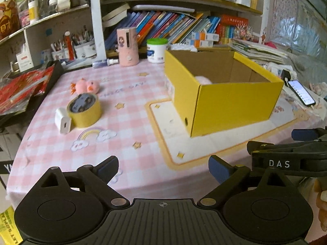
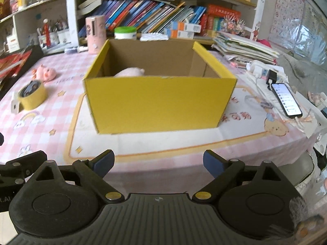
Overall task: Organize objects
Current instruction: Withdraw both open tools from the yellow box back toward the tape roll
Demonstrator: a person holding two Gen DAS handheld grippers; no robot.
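A yellow cardboard box (image 1: pixel 229 106) (image 2: pixel 159 104) stands open on the pink checked tablecloth, with a pale pink soft thing (image 2: pixel 130 71) (image 1: pixel 202 80) inside. To its left lie a yellow tape roll (image 1: pixel 84 111) (image 2: pixel 32 97) with a small dark toy car (image 1: pixel 81 102) in its hole, a white charger plug (image 1: pixel 63 120) (image 2: pixel 14 104) and a pink plush toy (image 1: pixel 85 85) (image 2: pixel 45 72). My left gripper (image 1: pixel 163 167) hangs open over the table's near edge, nothing between its fingers. My right gripper (image 2: pixel 159 162) is open too, empty, in front of the box.
A phone (image 2: pixel 286 99) (image 1: pixel 301 92) on a cable lies right of the box, by a stack of papers (image 2: pixel 245 47). A pink cylinder (image 1: pixel 127 47) and a green-lidded jar (image 1: pixel 156 50) stand behind. Shelves of books line the back. A red-and-black packet (image 1: pixel 22 87) lies at the left edge.
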